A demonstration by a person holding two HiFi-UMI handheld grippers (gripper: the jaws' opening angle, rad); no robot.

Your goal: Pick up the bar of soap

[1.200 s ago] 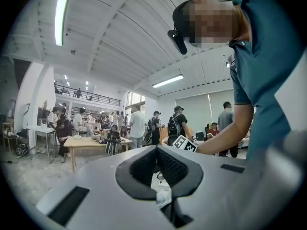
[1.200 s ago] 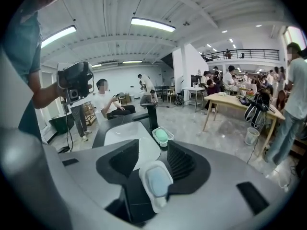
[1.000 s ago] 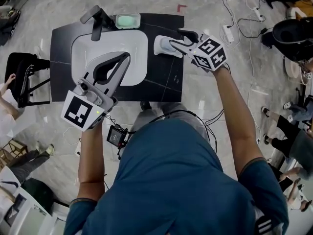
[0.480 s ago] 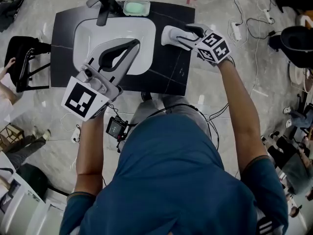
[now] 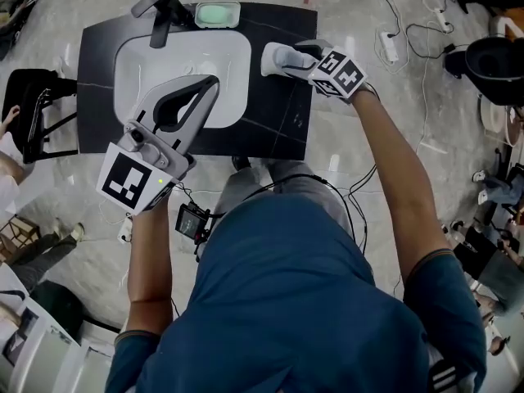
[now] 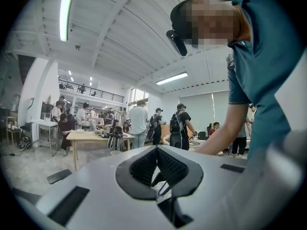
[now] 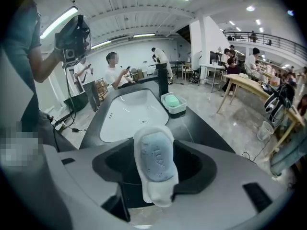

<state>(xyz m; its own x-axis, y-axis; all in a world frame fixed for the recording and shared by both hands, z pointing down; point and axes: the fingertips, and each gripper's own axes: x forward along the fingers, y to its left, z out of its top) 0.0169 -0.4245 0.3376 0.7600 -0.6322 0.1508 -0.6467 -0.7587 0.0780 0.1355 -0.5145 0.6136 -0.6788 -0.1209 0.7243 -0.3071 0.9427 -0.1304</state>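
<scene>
Black desk (image 5: pixel 278 129) carries a white sink basin (image 5: pixel 225 60) with a black faucet (image 5: pixel 160 11) at its far left corner. Just beside the faucet, at the back edge, a green bar of soap (image 5: pixel 214 12) lies in a clear holder (image 7: pixel 176 110); no print is legible on it. Right tongs (image 5: pixel 277 58) hang over the desk's right part, between basin and desk edge, pointing toward the basin and angled down. The right gripper view shows a white soap dish (image 7: pixel 159 195) standing between the jaws, with a pale blue bar of soap (image 7: pixel 156 157) lying in it; raised letters on the bar read "LUX". The jaws have just been opening and now stand wide, with dark gaps on both sides of the dish, so the pads are not pressing on it: released, dish and bar between them. Whether the dish rests flat on the desk cannot be told. Left tongs (image 5: pixel 211 84) hover over the basin, well apart from both bars; the left gripper view shows the ribbed pads meeting at the tip with nothing between: clenched, empty. Each gripper's marker cube (image 5: pixel 129 180) shows black-and-white squares only, no text
</scene>
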